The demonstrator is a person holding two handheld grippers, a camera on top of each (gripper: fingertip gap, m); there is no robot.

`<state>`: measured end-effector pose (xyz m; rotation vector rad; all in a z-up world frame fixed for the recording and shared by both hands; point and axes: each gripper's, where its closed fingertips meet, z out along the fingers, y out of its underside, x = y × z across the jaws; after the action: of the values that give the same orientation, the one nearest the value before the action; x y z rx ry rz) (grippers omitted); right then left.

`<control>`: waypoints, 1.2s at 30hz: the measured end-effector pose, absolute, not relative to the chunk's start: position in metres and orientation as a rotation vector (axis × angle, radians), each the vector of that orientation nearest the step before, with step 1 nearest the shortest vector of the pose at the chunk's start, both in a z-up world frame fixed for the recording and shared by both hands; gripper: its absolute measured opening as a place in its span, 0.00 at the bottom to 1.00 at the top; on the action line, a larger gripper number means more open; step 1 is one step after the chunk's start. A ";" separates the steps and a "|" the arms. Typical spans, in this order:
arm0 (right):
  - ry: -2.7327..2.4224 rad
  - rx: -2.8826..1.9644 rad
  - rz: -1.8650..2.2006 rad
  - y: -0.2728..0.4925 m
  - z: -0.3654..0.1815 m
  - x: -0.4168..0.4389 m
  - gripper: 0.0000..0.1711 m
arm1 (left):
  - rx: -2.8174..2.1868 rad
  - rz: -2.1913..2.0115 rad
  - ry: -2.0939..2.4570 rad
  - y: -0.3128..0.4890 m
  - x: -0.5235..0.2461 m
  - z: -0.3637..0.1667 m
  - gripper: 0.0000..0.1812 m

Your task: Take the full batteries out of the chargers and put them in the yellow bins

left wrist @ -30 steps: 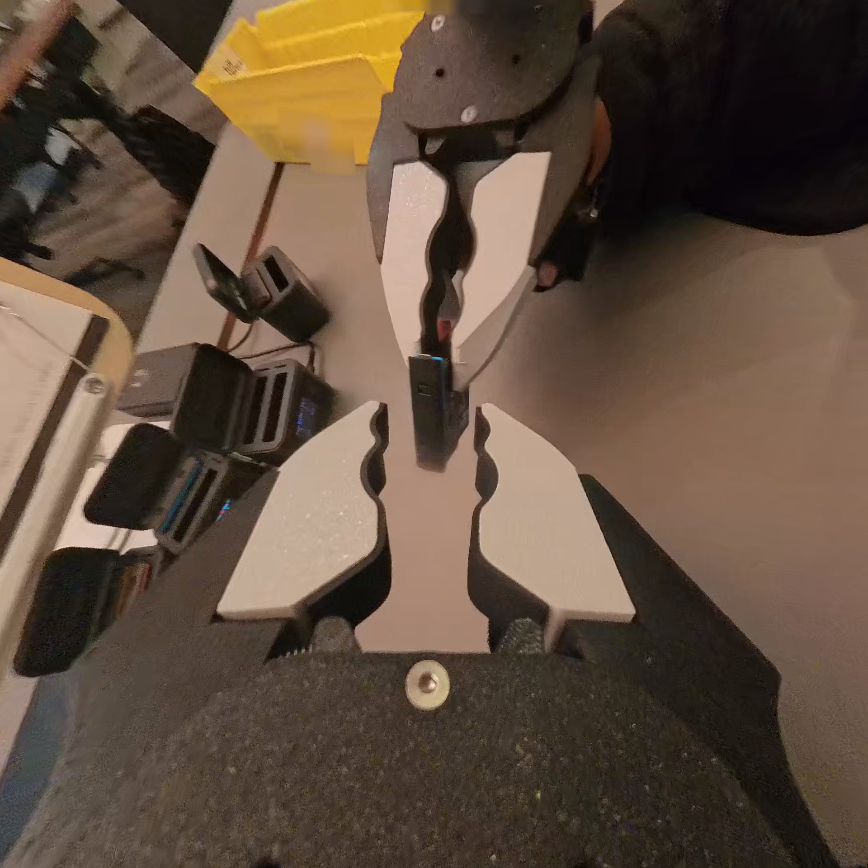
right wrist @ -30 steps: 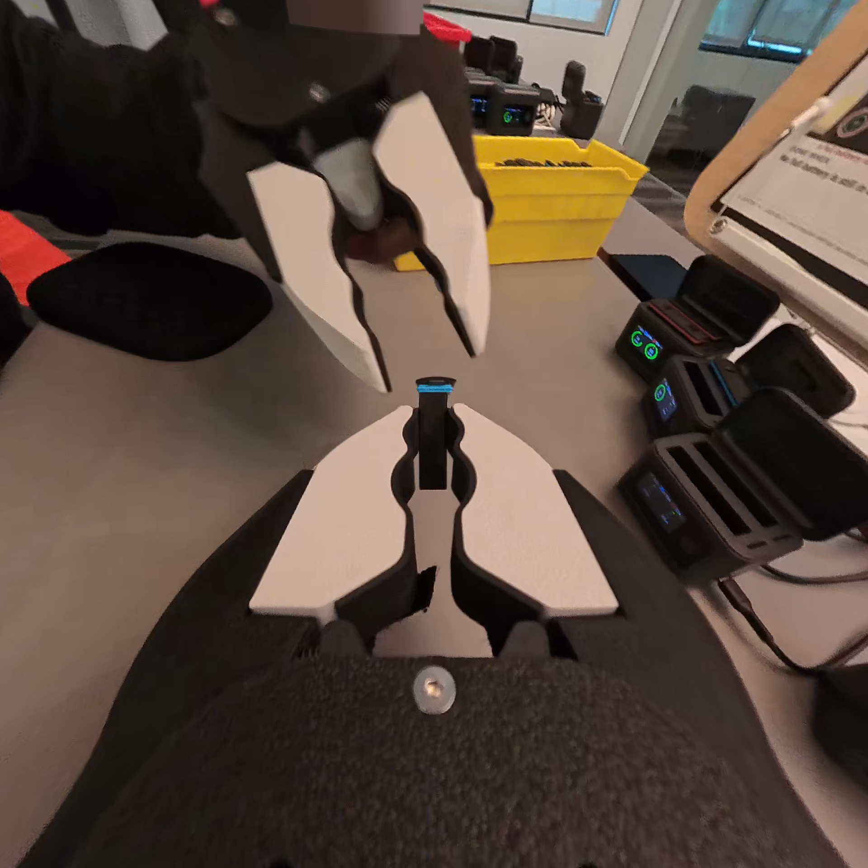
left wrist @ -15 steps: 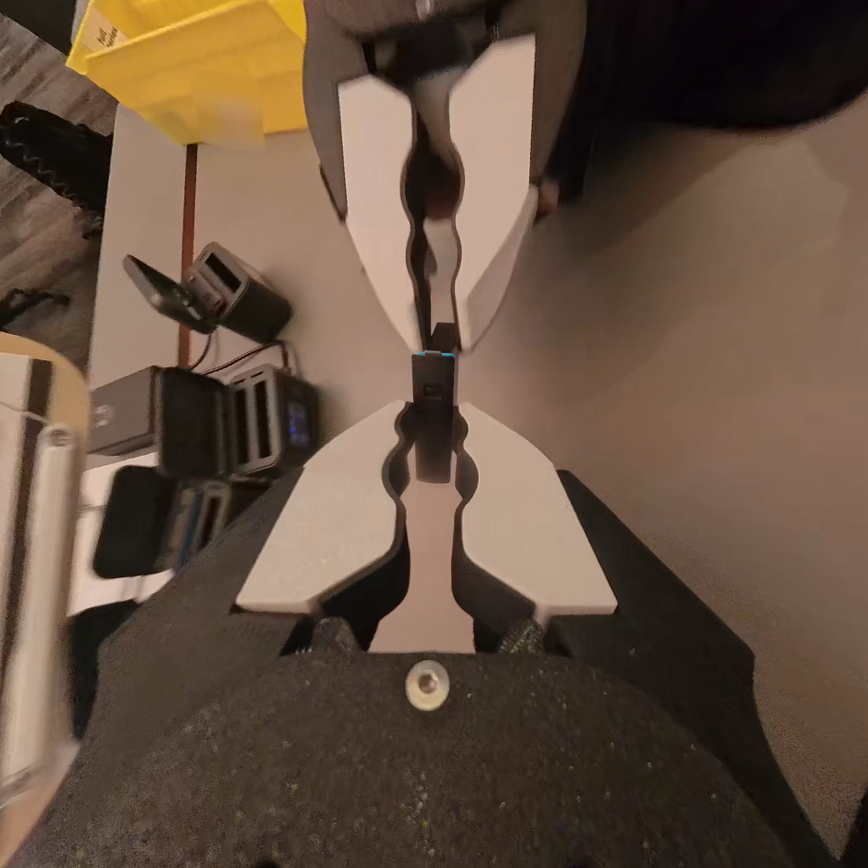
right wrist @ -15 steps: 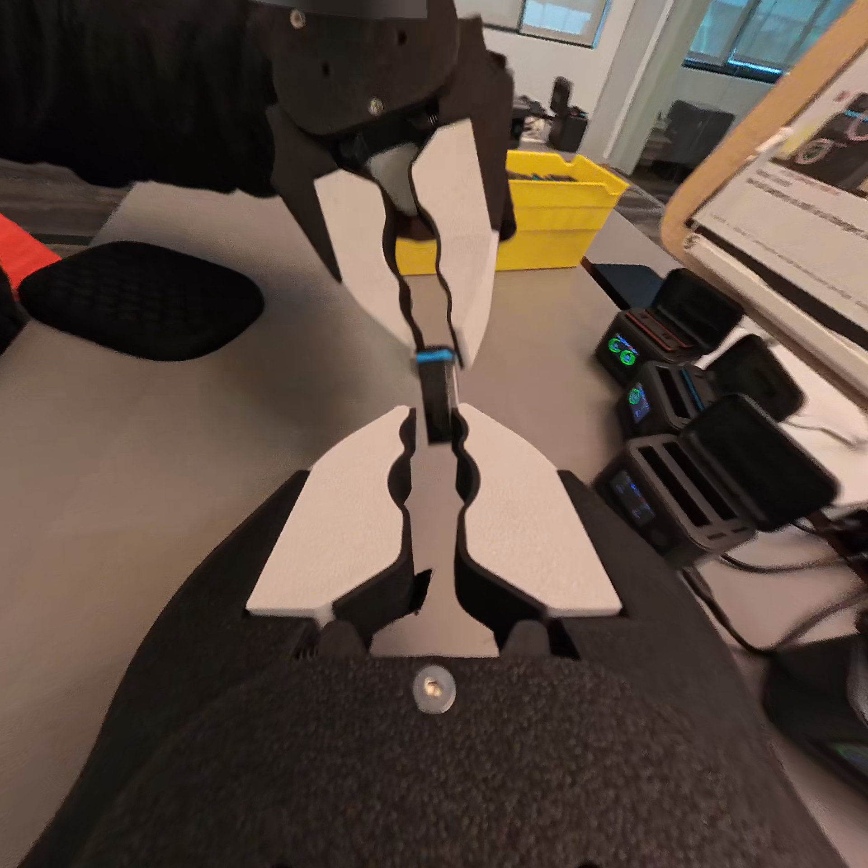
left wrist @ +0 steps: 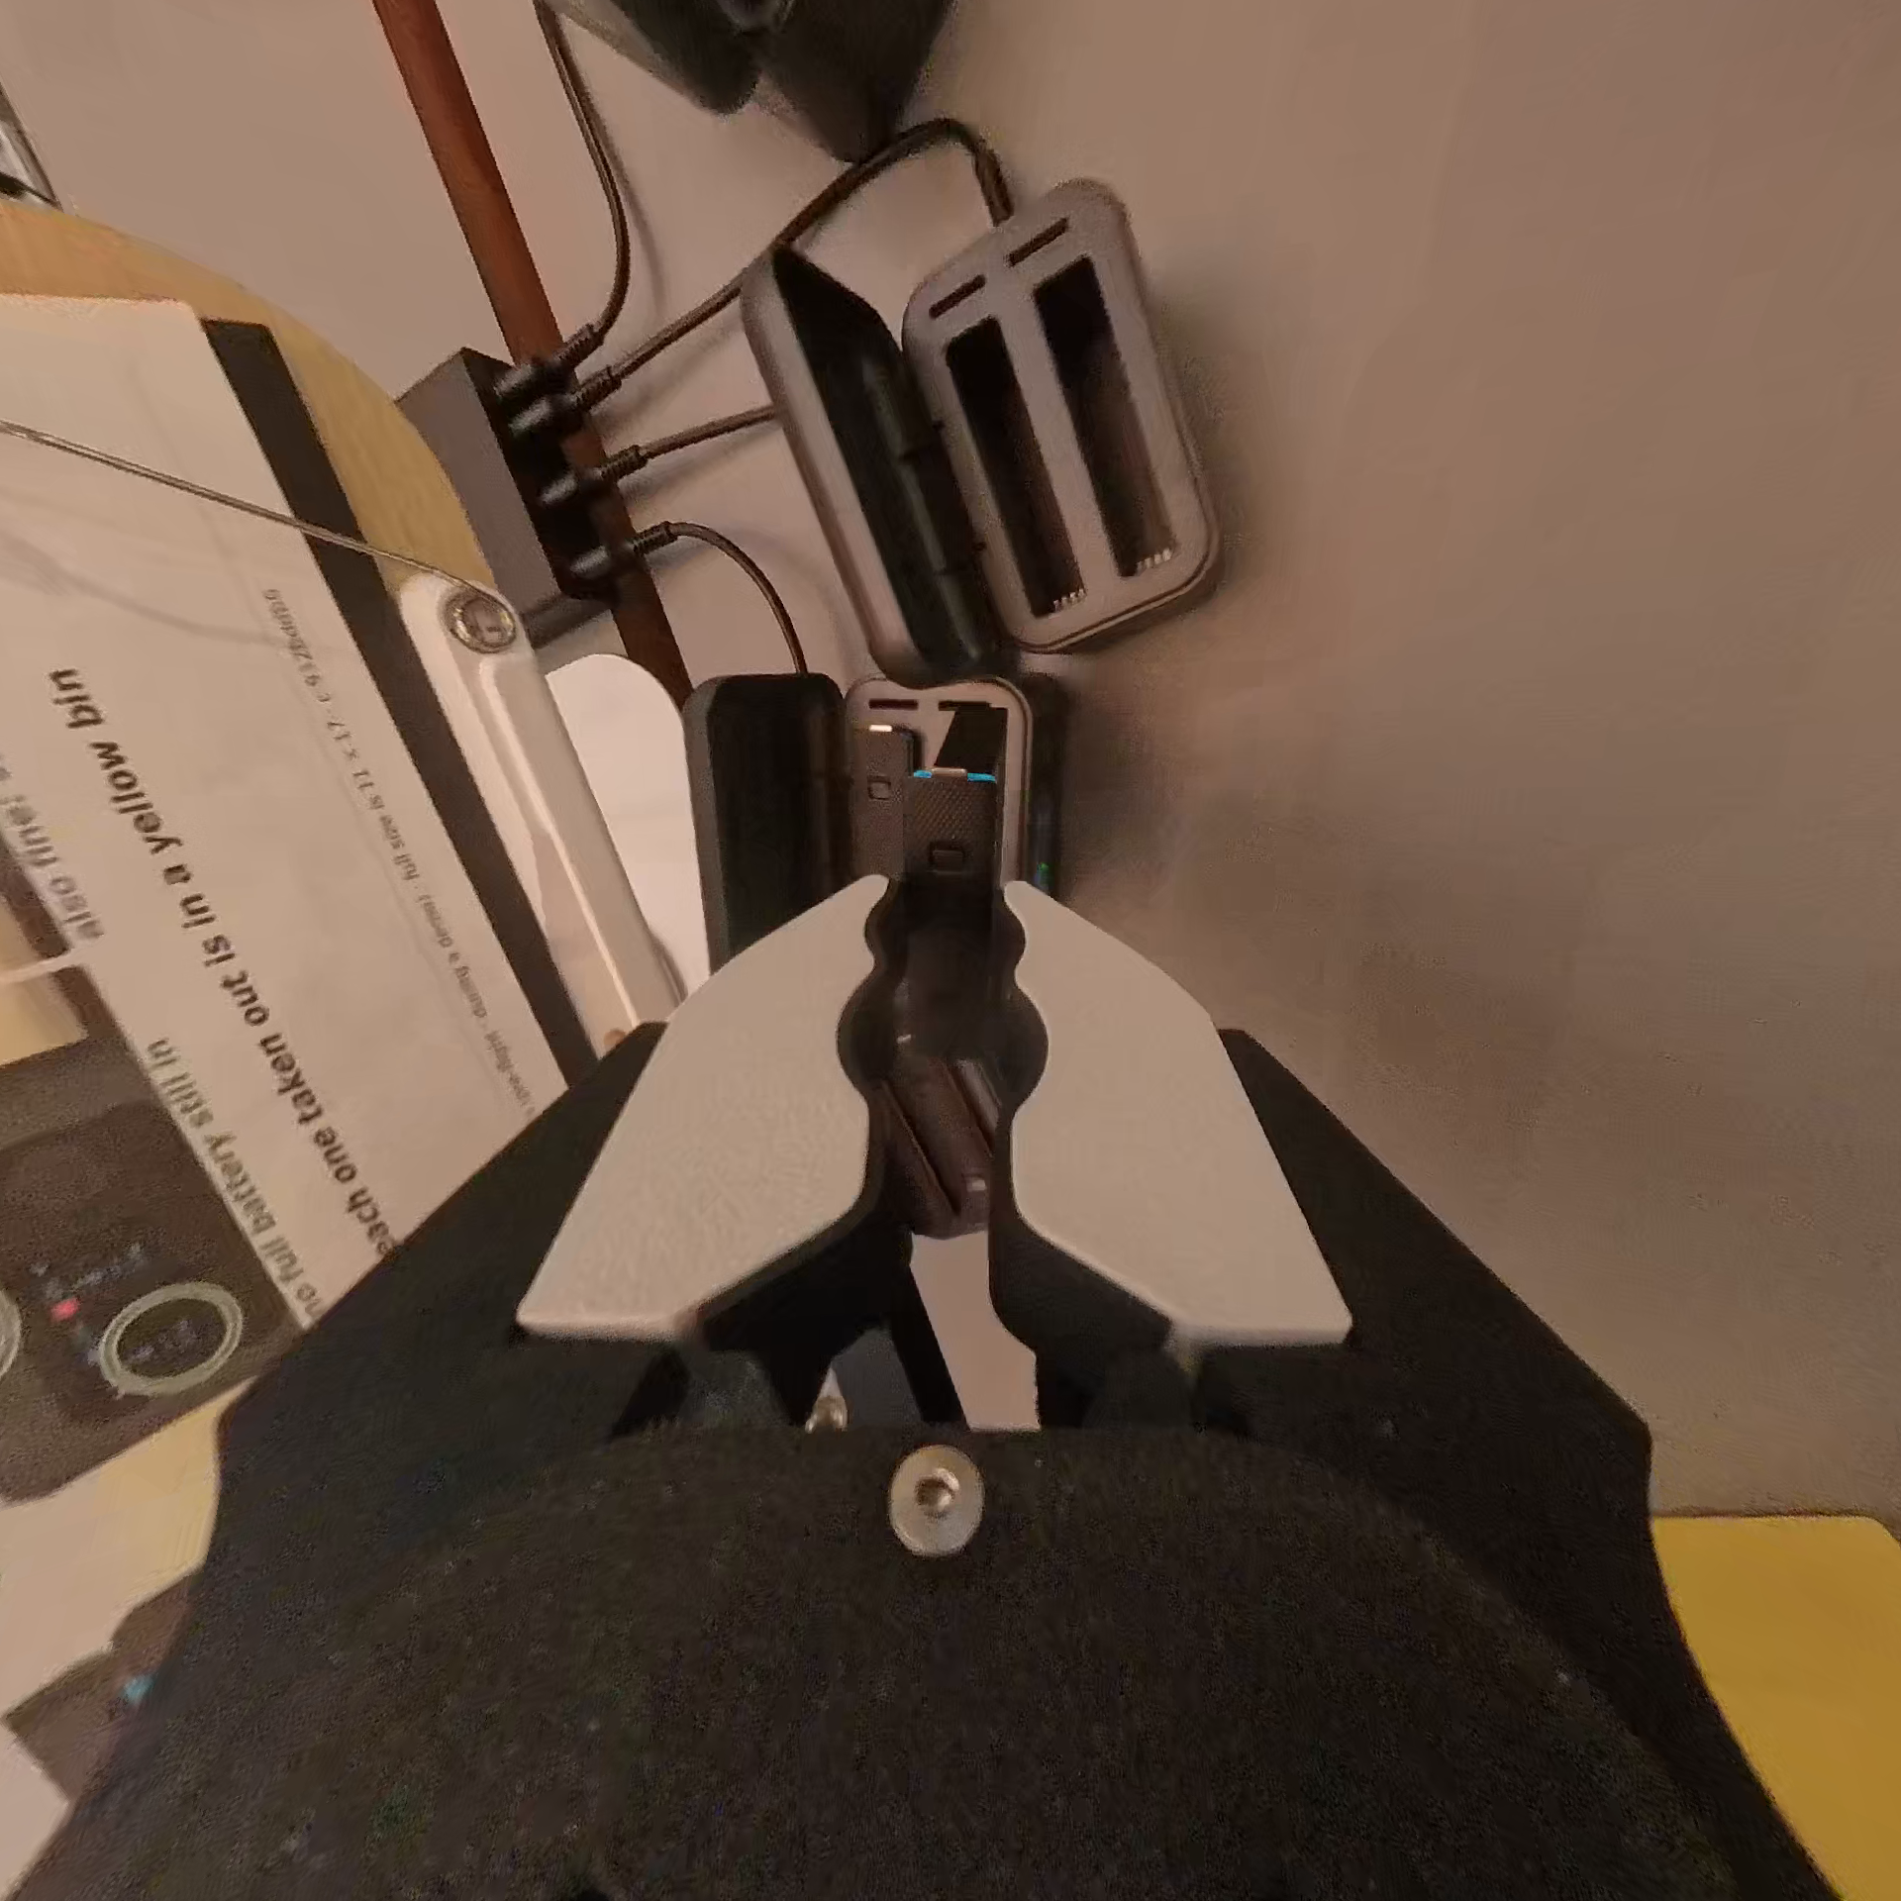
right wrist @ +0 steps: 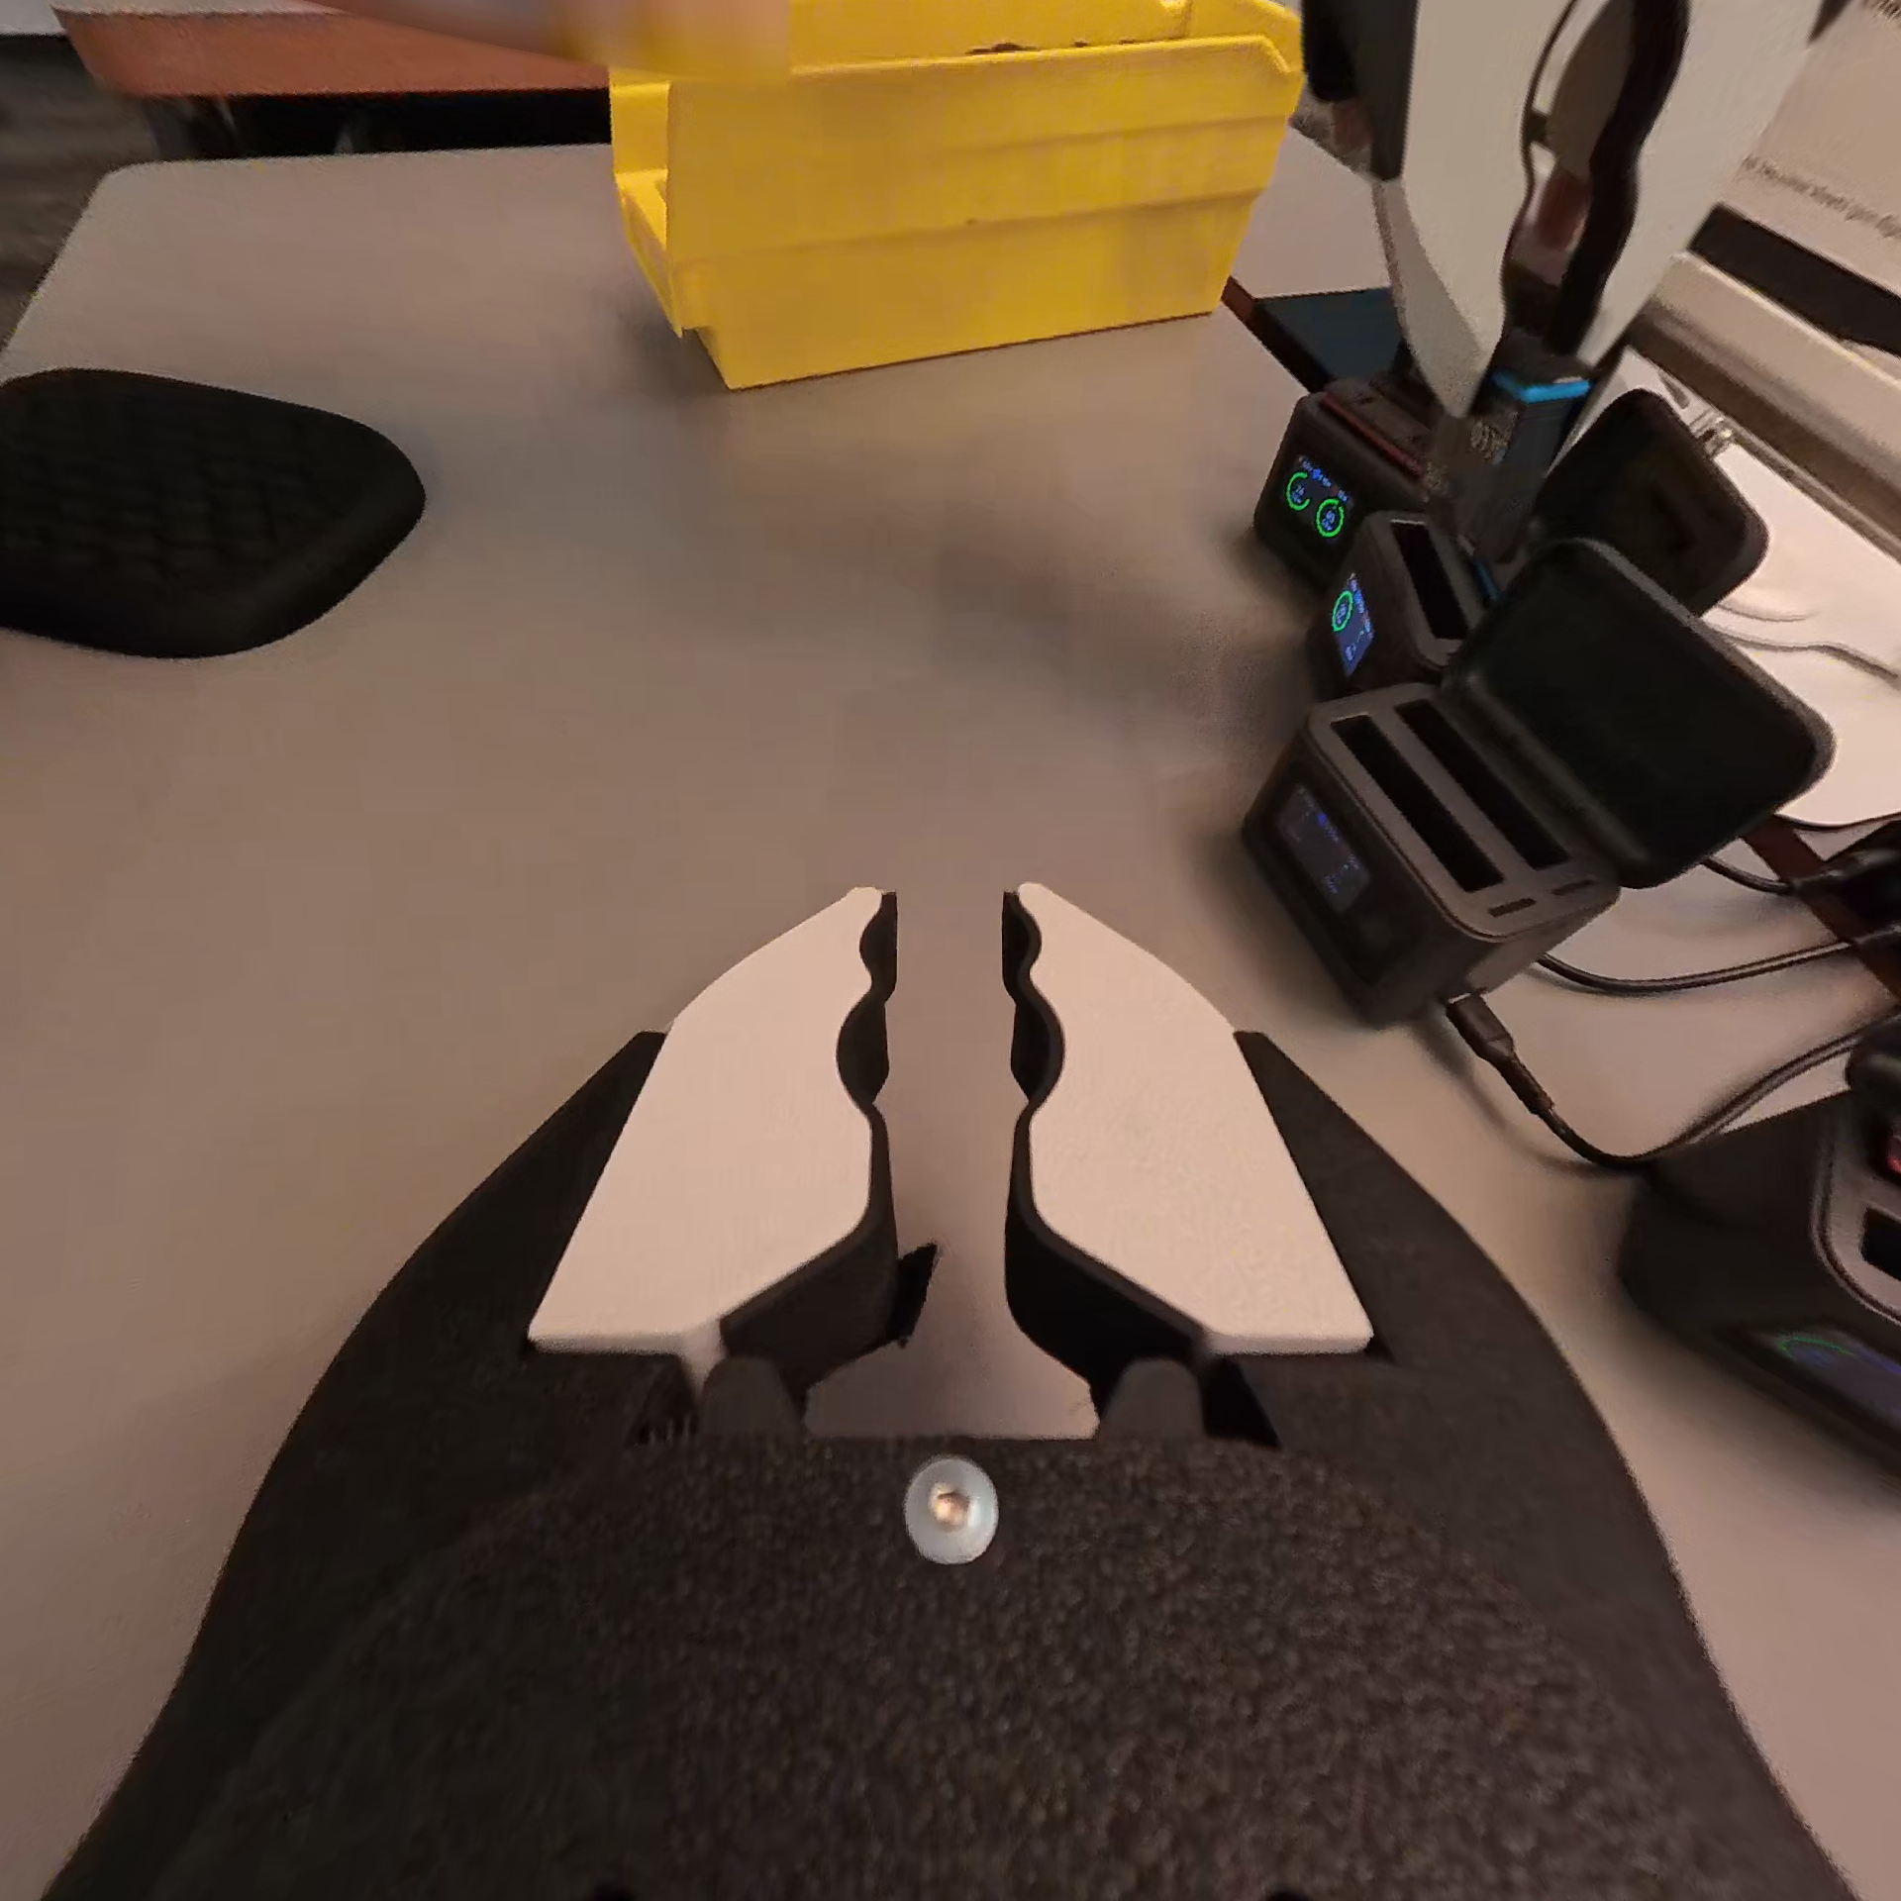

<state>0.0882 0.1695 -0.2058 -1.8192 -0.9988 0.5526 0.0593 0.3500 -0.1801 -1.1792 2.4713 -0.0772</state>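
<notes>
Now left hand-held gripper (left wrist: 944,897) clamps battery (left wrist: 948,835), blue end forward, lengthwise along fingers.

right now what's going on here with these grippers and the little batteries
A person is working two hand-held grippers over a table of chargers. The left gripper is shut on a black battery with a blue end, holding it right above an open charger. The right gripper is open and empty, hovering over bare table. The yellow bin sits at the far side, and the held battery is not in it yet.
</notes>
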 end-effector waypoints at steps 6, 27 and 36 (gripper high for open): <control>-0.991 -1.831 0.579 0.170 -0.208 0.088 0.11 | -1.199 -0.072 2.563 0.356 0.064 -0.199 0.09; -1.002 -1.847 0.647 0.166 -0.213 0.083 0.11 | -1.281 0.162 2.777 0.368 0.062 -0.209 0.09; -1.007 -1.843 0.655 0.164 -0.212 0.083 0.11 | -1.269 0.382 2.840 0.368 0.063 -0.216 0.09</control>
<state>0.0831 0.1642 -0.2117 -1.8428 -1.0066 0.6551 0.0632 0.3680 -0.2156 -1.2691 2.8400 0.3824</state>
